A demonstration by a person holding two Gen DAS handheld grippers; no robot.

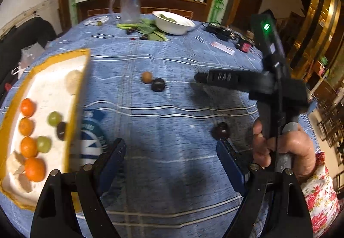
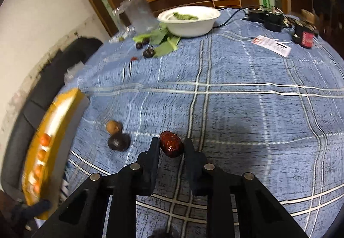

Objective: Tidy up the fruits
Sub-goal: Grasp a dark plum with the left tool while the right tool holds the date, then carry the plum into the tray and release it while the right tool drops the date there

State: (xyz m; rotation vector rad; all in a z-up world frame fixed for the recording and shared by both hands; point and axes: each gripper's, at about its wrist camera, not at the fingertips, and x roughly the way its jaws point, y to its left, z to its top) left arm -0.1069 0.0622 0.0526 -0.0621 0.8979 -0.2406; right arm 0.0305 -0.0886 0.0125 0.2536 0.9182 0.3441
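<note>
So the right claw (image 2: 171, 147) is clamped on a dark red date (image 2: 171, 147) low in the middle of its view, date still sitting on the blue checked desk (image 2: 247, 109). Looks like the pick-up step. The left claw (image 1: 171, 152) is wide open with nothing in it. The yellow-rimmed tray (image 1: 82, 61) at the left of the frame already has oranges (image 1: 27, 107) and grapes (image 1: 54, 118). Next I'd guess: lift and carry it left to the tray. A brown fruit (image 2: 114, 126) and a dark one (image 2: 119, 141) still wait nearby.
</note>
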